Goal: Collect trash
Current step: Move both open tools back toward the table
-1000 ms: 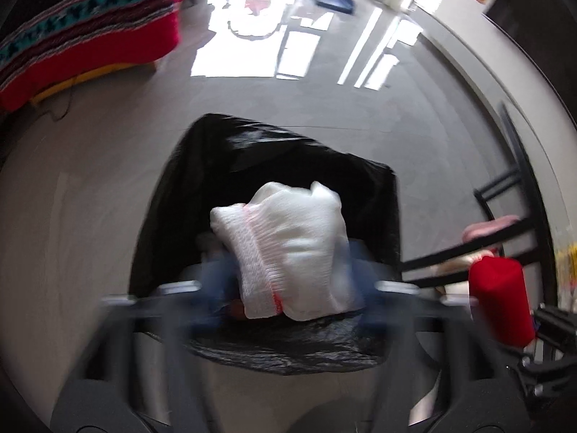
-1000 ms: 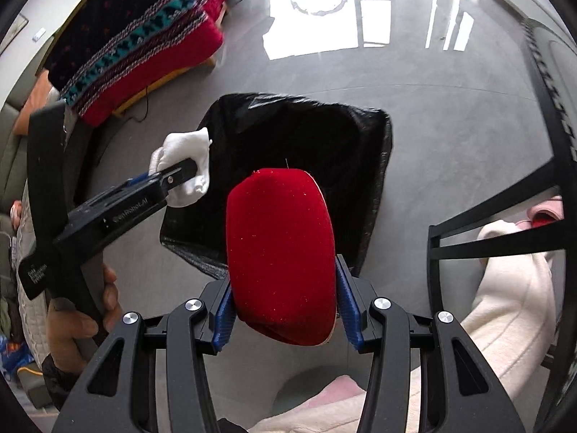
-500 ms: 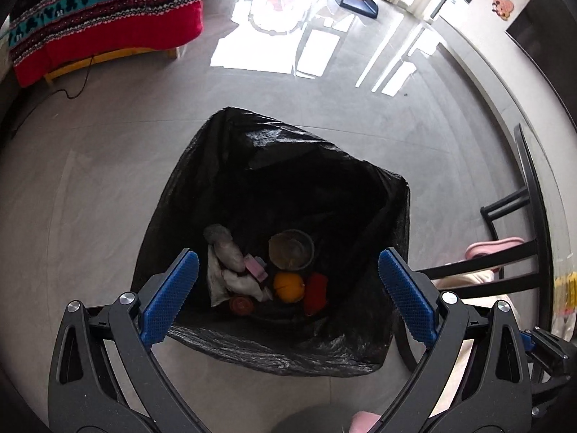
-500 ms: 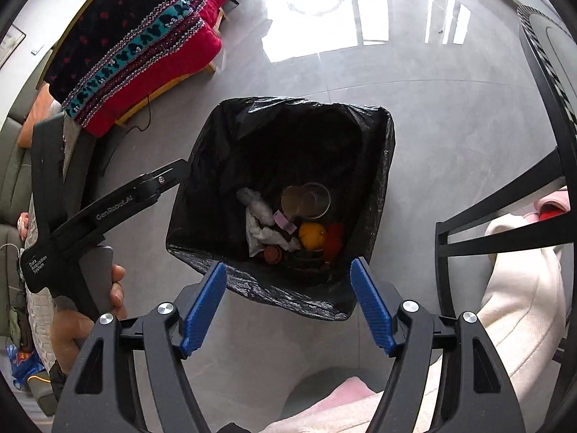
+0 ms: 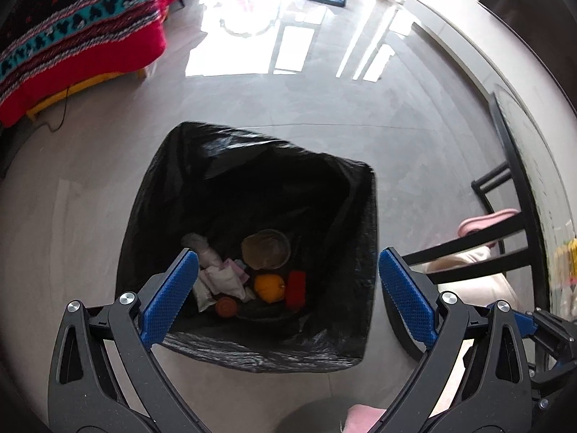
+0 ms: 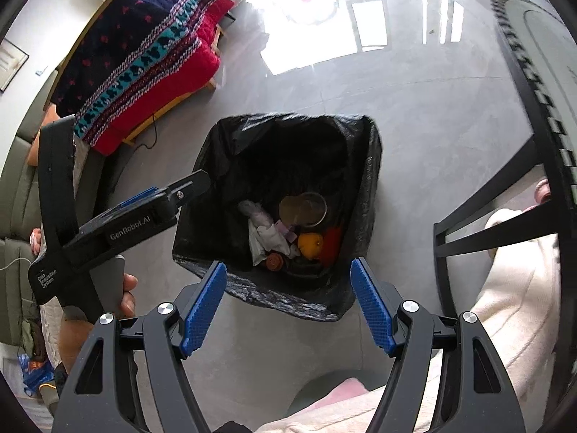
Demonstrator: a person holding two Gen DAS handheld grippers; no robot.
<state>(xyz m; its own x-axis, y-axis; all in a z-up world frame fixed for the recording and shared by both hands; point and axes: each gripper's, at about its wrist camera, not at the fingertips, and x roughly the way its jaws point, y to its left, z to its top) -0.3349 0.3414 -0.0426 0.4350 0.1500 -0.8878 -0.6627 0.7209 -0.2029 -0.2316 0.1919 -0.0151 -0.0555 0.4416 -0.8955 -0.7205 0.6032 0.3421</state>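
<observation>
Both grippers wide, holding nothing: left gripper (image 5: 288,297) & right gripper (image 6: 288,303) hang above black trash bag (image 5: 180,187). Trash pile (image 5: 252,274) lies at bag bottom, below pads.

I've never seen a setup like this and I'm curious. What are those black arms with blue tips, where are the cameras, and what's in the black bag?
They are two tongs-like tools a person holds, one per hand. Each carries a camera looking along its two fingers. One picture looks past the left hand-held gripper, the other past the right hand-held gripper, where the left tool also shows from the side. Both are open and hold nothing. Below stands a black trash bag on the floor, holding an orange, white tissues, a clear cup and a red object.
</observation>
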